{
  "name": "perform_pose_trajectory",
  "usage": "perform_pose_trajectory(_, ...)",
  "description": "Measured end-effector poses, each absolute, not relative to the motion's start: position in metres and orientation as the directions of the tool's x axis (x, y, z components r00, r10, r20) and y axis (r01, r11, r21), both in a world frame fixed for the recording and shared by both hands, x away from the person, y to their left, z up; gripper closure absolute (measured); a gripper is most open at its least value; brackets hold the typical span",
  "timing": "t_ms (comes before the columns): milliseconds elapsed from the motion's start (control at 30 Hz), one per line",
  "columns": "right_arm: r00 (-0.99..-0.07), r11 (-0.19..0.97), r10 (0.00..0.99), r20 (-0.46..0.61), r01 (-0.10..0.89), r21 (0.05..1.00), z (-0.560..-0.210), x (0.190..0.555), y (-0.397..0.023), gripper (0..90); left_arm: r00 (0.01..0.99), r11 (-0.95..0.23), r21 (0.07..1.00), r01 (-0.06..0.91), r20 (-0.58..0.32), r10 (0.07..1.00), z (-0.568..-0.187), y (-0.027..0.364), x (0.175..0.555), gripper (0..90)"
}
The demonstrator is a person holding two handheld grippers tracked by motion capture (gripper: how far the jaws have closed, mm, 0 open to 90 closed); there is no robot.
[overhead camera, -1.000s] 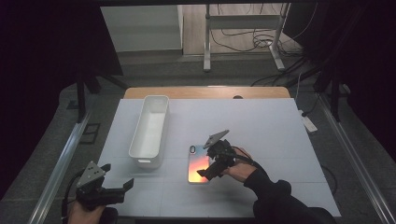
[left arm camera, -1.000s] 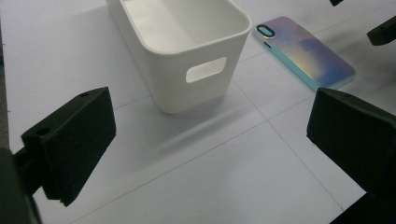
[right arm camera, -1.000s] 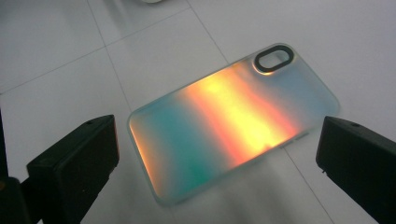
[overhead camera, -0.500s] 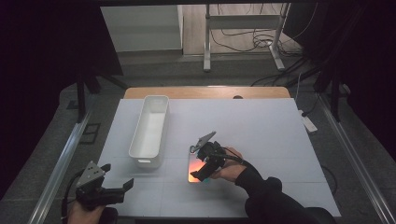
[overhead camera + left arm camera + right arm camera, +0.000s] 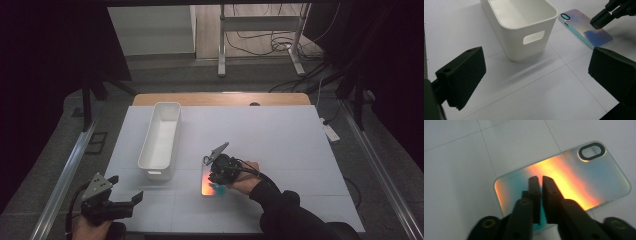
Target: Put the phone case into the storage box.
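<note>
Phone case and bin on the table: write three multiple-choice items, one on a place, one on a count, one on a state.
1. Where does the phone case lie?
A. inside the bin
B. on the table beside the bin's near end
C. on the floor
2. How many handle cut-outs show in the white bin's near end wall?
A. one
B. two
C. three
3. How do the right gripper's fingers stand?
A. wide apart
B. closed together over the case
C. clamped on the bin

Answers: 1 B, case flat on the table; 2 A, single slot; 3 B, tips nearly meet.
</note>
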State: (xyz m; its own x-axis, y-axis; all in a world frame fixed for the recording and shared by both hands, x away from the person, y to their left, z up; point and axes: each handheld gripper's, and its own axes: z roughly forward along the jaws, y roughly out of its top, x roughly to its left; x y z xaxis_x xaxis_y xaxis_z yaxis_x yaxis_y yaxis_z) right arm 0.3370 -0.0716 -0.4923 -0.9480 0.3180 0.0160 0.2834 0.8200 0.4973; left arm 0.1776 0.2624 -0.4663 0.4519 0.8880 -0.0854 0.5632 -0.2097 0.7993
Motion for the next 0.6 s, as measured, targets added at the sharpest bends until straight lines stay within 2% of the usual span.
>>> perform_pose_trajectory(600,-0.965,0.826,0.255,0.066,0.253,0.504,-0.503,0.330,-0.041,89.4,0.452,-0.206,0.799,0.565,-0.090,0.888,-0.467,0.263,0.178,1.8)
